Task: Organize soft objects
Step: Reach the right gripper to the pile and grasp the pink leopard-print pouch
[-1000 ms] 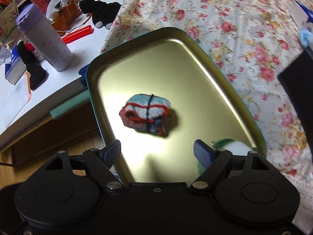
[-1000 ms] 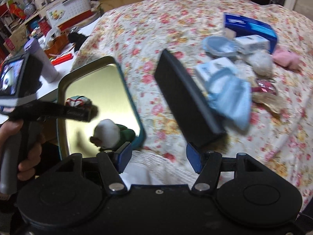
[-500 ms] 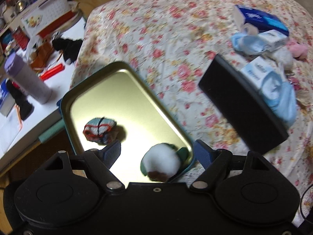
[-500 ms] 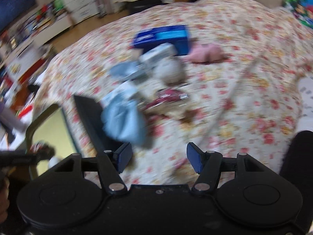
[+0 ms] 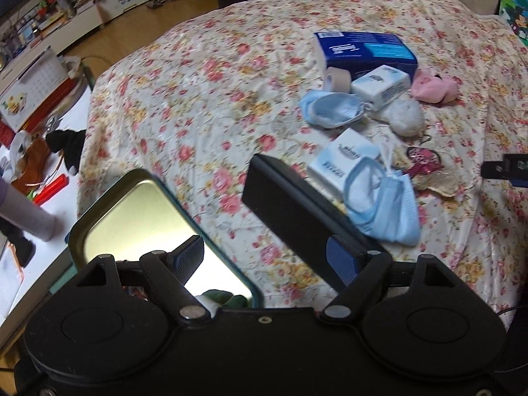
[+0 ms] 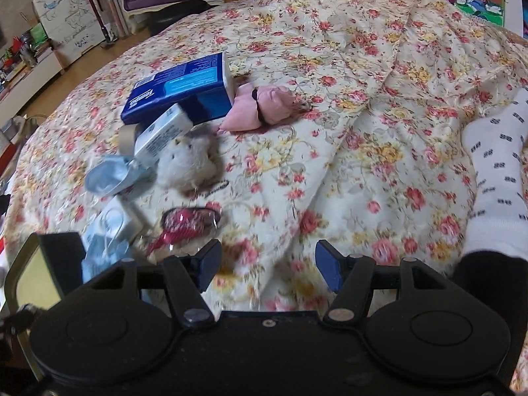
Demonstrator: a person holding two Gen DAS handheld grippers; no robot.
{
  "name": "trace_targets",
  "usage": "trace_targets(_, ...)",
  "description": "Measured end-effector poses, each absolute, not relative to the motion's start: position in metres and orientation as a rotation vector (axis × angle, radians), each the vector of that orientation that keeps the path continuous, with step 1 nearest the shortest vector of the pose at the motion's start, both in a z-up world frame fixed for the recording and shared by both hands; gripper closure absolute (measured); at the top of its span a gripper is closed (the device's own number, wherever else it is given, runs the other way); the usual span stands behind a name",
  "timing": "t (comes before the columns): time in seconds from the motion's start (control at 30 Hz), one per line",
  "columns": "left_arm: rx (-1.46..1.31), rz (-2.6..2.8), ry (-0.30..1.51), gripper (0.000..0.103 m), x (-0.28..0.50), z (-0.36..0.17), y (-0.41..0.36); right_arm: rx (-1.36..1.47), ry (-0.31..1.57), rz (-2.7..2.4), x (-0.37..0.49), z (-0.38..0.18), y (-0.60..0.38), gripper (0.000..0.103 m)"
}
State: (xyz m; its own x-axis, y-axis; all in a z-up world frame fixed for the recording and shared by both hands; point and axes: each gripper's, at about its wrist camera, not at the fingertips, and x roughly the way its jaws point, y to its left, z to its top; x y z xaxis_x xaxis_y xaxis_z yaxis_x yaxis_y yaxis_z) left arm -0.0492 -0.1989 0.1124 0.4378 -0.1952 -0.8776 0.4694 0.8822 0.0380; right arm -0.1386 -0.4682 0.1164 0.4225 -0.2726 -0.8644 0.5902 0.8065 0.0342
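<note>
Both my grippers, left [image 5: 265,260] and right [image 6: 264,265], hang wide open and empty over the floral bedspread [image 6: 330,132], ready for the white plush toy [image 6: 186,160] beside the blue tissue box [image 6: 180,87].

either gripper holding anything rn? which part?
Nothing held. The left gripper and the right gripper are both open, with only the floral bedspread between their fingers.

On the bed [image 5: 204,99], a tray [image 5: 132,204] sits at the near left edge, with a flat case [image 5: 297,204] just to its right. Right of the case, a face mask [image 5: 386,208] leans on a tissue pack [image 5: 340,161]. Behind them lie a second mask [image 5: 330,109], a plush toy [image 5: 406,117] and a large box [image 5: 363,49].
</note>
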Motion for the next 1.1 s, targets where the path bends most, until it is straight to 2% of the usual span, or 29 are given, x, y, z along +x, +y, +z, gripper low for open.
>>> trace_targets(0.17,0.315,-0.438,1.025,0.024,-0.047,0.117,-0.213,0.409,1.014,-0.547,-0.115,0.111,-0.475,0.039)
trace_targets(0.23,0.317,-0.44,1.022,0.024,-0.044,0.117,-0.217,0.426,1.009,-0.533,-0.106,0.11,-0.473,0.029)
trace_targets(0.37,0.32,-0.437,1.024,0.024,-0.039,0.117,-0.22,0.435,1.012,-0.513,-0.088,0.105,-0.464,0.026)
trace_targets(0.43,0.319,-0.433,1.024,0.024,-0.037,0.117,-0.22,0.447,1.025,-0.501,-0.078,0.1,-0.46,0.02)
trace_targets(0.77,0.312,-0.424,1.039,0.024,-0.02,0.113,-0.225,0.454,1.132,-0.477,-0.045,0.062,-0.446,0.019)
trace_targets(0.8,0.307,-0.424,1.043,0.024,-0.017,0.113,-0.226,0.432,1.136,-0.475,-0.044,0.06,-0.443,0.021)
trace_targets(0.83,0.301,-0.425,1.047,0.024,-0.014,0.113,-0.228,0.402,1.14,-0.478,-0.043,0.061,-0.44,0.031)
trace_targets(0.9,0.289,-0.43,1.058,0.024,-0.007,0.112,-0.231,0.369,1.139,-0.455,-0.042,0.063,-0.435,0.042)
trace_targets(1.1,0.248,-0.457,1.087,0.024,0.018,0.112,-0.248,0.362,1.137,-0.429,-0.051,0.071,-0.439,0.047)
